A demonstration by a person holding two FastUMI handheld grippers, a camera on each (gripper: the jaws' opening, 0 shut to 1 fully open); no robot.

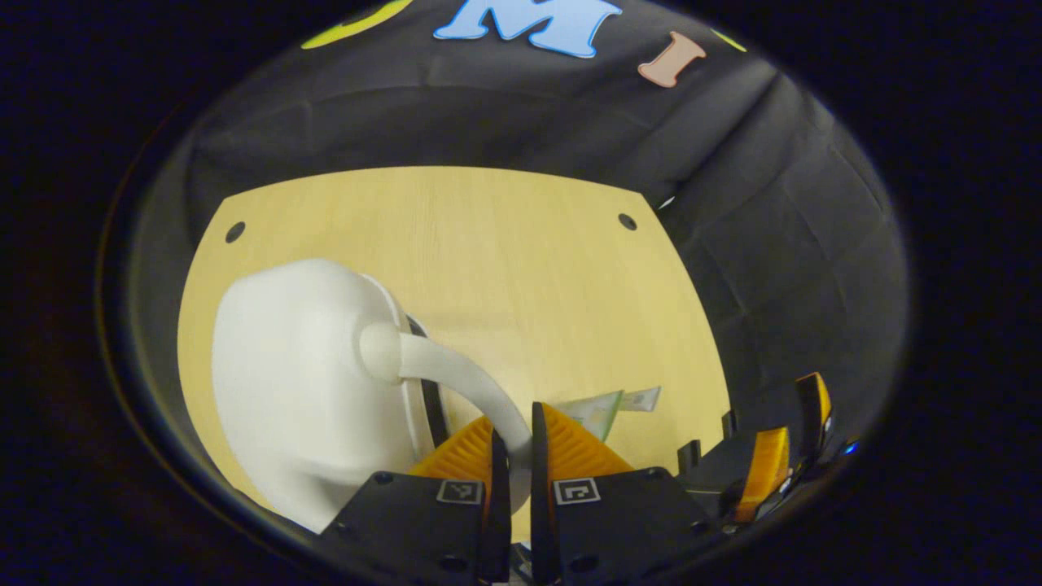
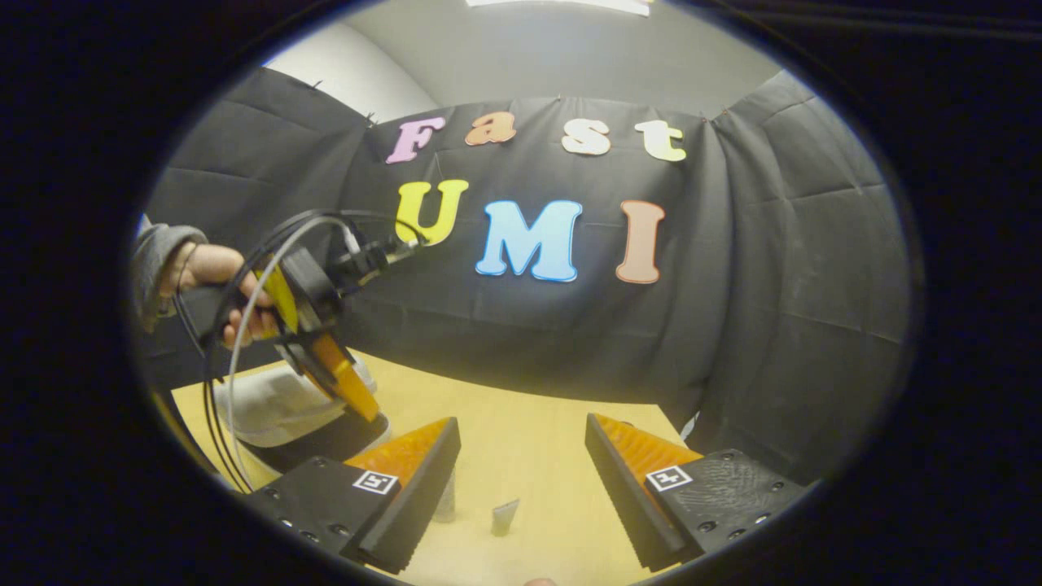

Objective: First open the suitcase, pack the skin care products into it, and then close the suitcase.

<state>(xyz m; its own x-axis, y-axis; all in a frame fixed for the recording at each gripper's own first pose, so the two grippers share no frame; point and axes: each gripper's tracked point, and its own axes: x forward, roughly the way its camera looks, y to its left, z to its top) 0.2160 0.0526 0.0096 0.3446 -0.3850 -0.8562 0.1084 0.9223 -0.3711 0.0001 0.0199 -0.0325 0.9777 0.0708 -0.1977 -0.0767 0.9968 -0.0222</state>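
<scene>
Jaws of the left gripper (image 1: 519,456) pinch the curved white handle (image 1: 472,382) of the white hard-shell suitcase (image 1: 301,382), which sits at the near left of the pale wooden counter (image 1: 505,260). Right gripper (image 2: 521,464) hovers with jaws spread wide above two small skin care tubes (image 2: 505,517).

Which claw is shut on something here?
The left claw: clamped on the white suitcase's curved handle. The right claw is open, holding nothing.
</scene>
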